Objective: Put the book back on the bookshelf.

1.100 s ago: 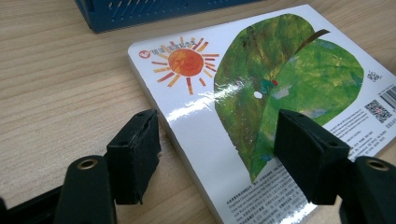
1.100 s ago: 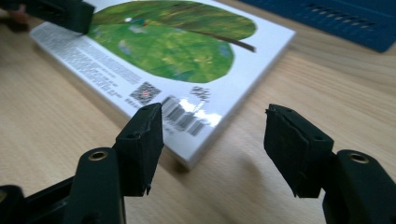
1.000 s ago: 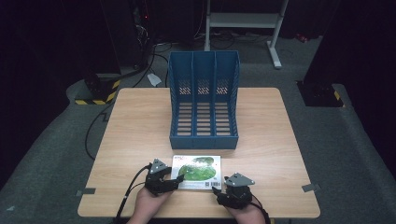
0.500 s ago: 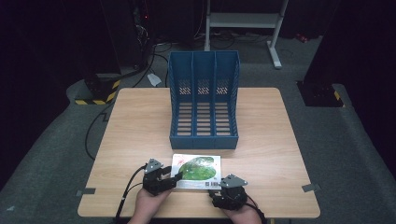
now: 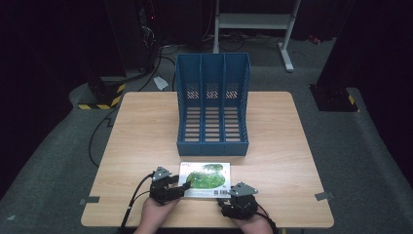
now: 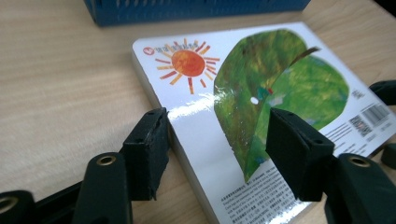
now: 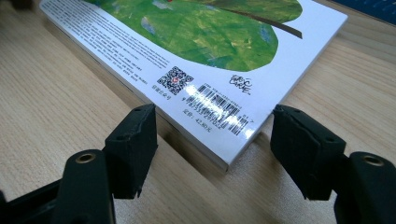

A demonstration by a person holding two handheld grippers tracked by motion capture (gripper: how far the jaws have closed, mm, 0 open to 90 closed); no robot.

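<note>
A picture book point(image 5: 204, 178) with a white cover, a green leaf and an orange sun lies flat on the table near the front edge. My left gripper point(image 5: 179, 189) straddles its left edge. In the left gripper view point(image 6: 217, 123), one pad rests beside the book's side and the other hovers over the cover point(image 6: 280, 79). Its jaws have just been closing and do not pinch the book. My right gripper point(image 5: 225, 199) is at the near right corner. In the right gripper view point(image 7: 212, 119), that corner of the book point(image 7: 196, 42) sits between jaws that have just been opening.
A blue three-slot file holder point(image 5: 212, 105) stands upright just behind the book, with its open slots facing up and toward me. The wooden table point(image 5: 141, 131) is bare to the left and right of it. Cables trail off the front left edge.
</note>
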